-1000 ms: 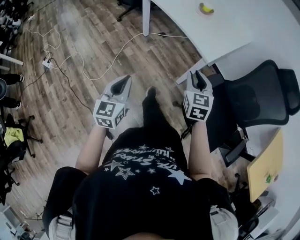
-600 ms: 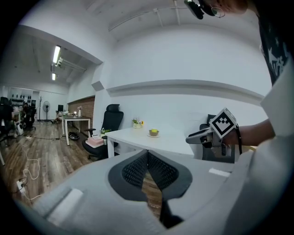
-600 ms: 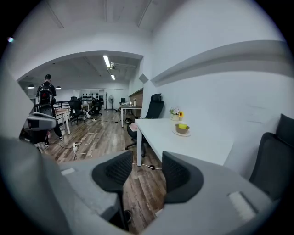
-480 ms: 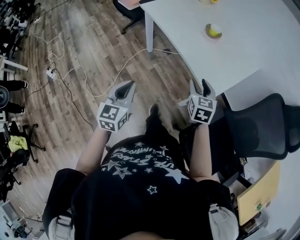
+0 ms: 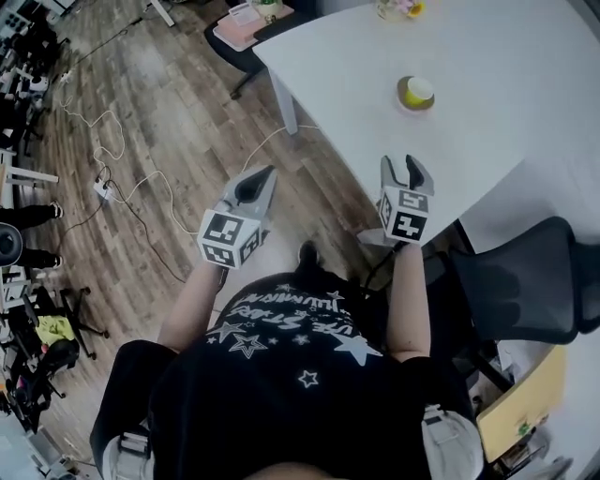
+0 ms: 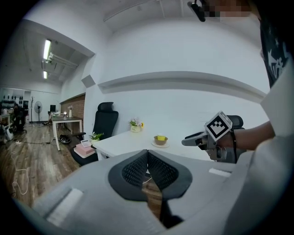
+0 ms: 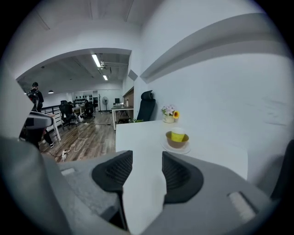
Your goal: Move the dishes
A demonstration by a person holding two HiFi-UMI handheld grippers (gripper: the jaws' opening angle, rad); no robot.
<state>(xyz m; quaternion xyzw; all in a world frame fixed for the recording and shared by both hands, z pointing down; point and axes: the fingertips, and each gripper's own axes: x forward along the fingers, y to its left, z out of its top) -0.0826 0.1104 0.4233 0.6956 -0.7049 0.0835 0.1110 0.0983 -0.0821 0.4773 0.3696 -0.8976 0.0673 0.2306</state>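
1. here we are above a white table that fills the top right of the head view, with a wood-plank floor to its left and white cables trailing across the boards.
2. the dishes sit together on the table, well in from its near edge: a brown round bowl with a yellow cup standing inside it, and the right gripper view shows a white saucer under the bowl.
3. right gripper is held out over the near edge of the table and points toward the stack, well short of it; the bowl lies beyond it and slightly right.
4. its jaws have just been opening and stand spread wide. between them there is only bare white tabletop, no dish.
5. left gripper hangs over the floor, left of the table's near corner, roughly level with the right one.
6. its jaws are pressed together, the ribbed black pads meeting along a seam, with nothing pinched.
7. from the left gripper view the bowl and cup appear far across the table, with the right gripper at the right of the picture.
8. at the far edge of the table stands a small white pot of flowers, one bloom yellow.
9. a black office chair stands to the right, by the table's near side.
10. off the far left corner, a pink box rests on the seat of another dark chair.
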